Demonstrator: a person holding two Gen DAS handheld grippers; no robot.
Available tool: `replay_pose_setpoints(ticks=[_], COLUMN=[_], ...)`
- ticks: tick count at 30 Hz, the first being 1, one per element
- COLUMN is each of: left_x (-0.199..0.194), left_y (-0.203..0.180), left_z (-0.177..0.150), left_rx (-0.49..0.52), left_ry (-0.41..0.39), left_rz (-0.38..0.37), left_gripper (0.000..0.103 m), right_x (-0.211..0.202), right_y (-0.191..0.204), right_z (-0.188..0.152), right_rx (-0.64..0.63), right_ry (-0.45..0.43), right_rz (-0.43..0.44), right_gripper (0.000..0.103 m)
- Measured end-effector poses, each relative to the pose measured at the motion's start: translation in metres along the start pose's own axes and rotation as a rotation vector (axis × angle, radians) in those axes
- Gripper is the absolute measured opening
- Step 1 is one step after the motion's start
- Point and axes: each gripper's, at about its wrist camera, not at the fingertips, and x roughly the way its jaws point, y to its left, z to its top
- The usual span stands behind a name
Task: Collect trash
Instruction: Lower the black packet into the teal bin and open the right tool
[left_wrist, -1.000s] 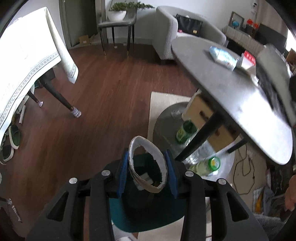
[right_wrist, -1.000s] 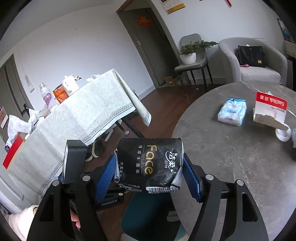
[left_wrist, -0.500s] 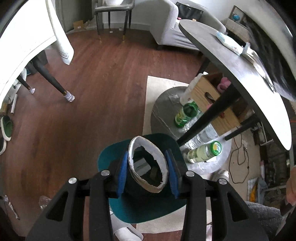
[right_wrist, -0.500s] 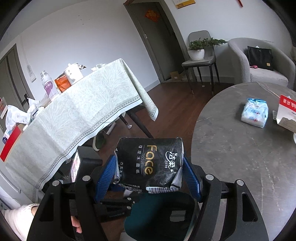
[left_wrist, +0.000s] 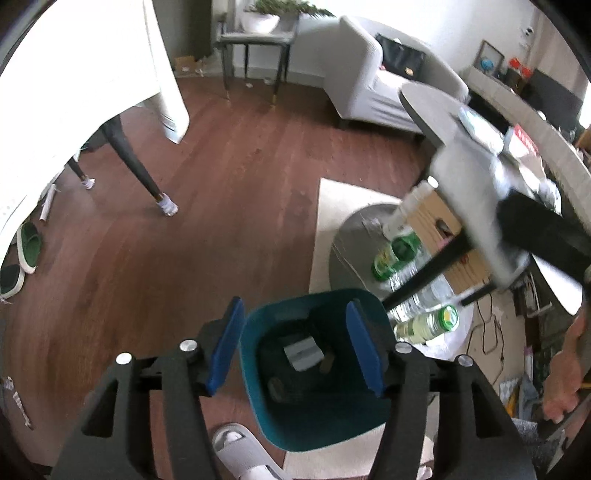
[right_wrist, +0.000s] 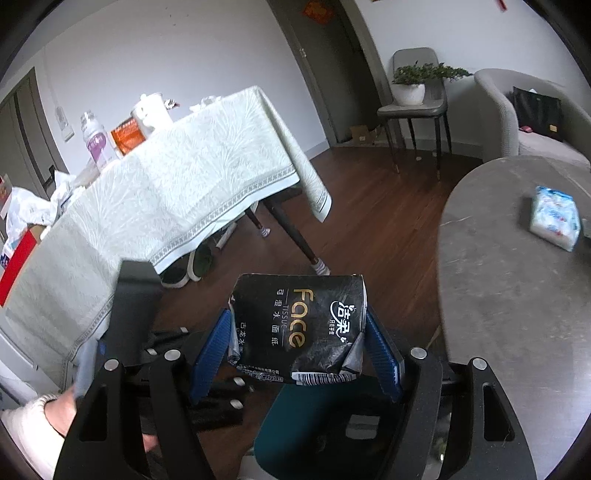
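Hovering over the teal bin (left_wrist: 314, 424), which already holds some scraps, the left gripper (left_wrist: 295, 347) gapes empty, while the right gripper (right_wrist: 295, 350) clamps the black tissue pack (right_wrist: 299, 328) above it, undropped, 1 blue-white pack (right_wrist: 556, 218) remaining on the grey surface (right_wrist: 498, 295).

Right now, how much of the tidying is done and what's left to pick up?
Partly done. The teal bin already holds scraps, and the left gripper hangs over it with jaws open and nothing in them. In hand: the right gripper grips a black tissue pack above the bin, not yet dropped. Possibly left: a blue-white packet on the round table.
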Motion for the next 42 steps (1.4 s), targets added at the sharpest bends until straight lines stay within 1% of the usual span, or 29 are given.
replay_pose_setpoints(ticks=[1,7,12,20,24,28,31,36,42], left_x=[-0.003,-0.018,-0.031,-0.043,-0.052,-0.058,-0.062,-0.072,-0.077], left_y=[0.004,0.033,0.050,0.061,0.063,0.057,0.048,0.037,0.025], left_z=[0.000,0.003,0.003,0.001,0.003,0.004,0.005,0.007,0.011], left_rx=[-0.010,-0.067,-0.097,-0.106,-0.092,-0.078,-0.052,-0.031,-0.024], left_ry=[-0.010,-0.057,-0.092,-0.125,-0.156,-0.170,-0.186,-0.210,-0.227], left_rz=[0.002,0.023,0.029,0.028,0.033,0.014,0.011,-0.017,-0.046], left_gripper=[0.067,0.068,0.068,0.069,0.069,0.068,0.067,0.064,0.064], right_x=[0.004,0.025,0.055,0.097,0.113,0.126,0.140,0.150,0.151], right_y=[0.002,0.012,0.015,0.023,0.028,0.032,0.028,0.021,0.013], right_z=[-0.001,-0.007,-0.017,-0.036,-0.047,-0.059,-0.073,-0.096,-0.111], right_rx=[-0.008,-0.041,-0.052,-0.078,-0.103,-0.129,-0.144,-0.166,-0.187], right_ry=[0.009,0.057,0.152,0.287,0.351,0.415,0.486,0.569,0.616], right_rz=[-0.004,-0.024,-0.054,-0.080,-0.091,-0.106,-0.136,-0.176,-0.221], right_gripper=[0.071,0.071,0.071,0.071,0.071,0.071,0.072,0.072,0.074])
